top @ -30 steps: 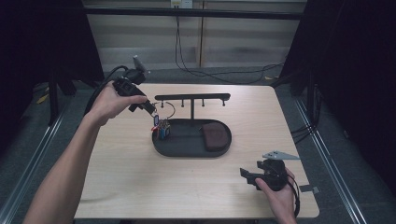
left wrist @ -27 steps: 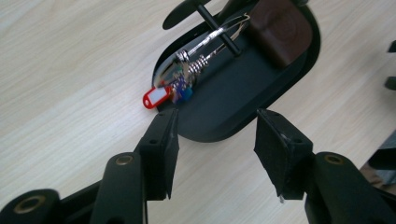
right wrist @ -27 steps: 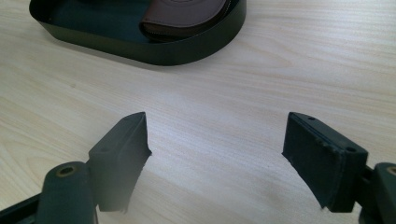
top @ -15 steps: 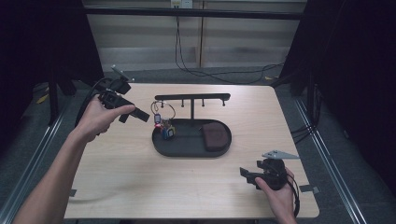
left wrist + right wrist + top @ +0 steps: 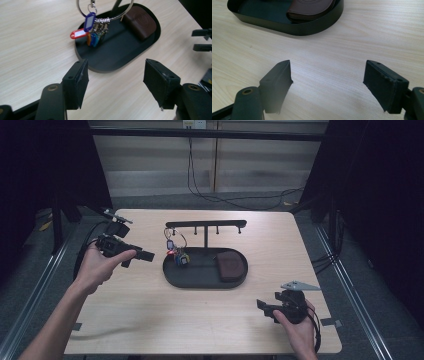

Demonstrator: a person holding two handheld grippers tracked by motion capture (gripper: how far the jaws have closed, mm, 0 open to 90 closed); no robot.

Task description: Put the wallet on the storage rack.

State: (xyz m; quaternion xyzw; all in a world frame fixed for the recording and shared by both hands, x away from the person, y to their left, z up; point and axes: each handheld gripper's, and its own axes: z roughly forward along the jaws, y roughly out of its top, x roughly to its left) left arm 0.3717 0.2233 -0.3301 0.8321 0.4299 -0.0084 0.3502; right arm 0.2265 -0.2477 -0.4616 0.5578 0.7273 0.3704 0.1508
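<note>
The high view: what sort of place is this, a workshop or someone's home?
Probably a lab recording bench: a bare wooden table ringed by dark curtains, cables on the floor, and a key stand tray set out as a prop.

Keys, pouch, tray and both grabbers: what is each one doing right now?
key ring: hangs from the stand's bar, its tags dangle over the tray.
brown pouch: lies flat in the tray, zipped shut.
tray: sits flat on the table, holding the pouch.
left gripper: jaws have just been opening, nothing between them, apart from the keys.
right gripper: open, nothing held, low over the bare table.
</note>
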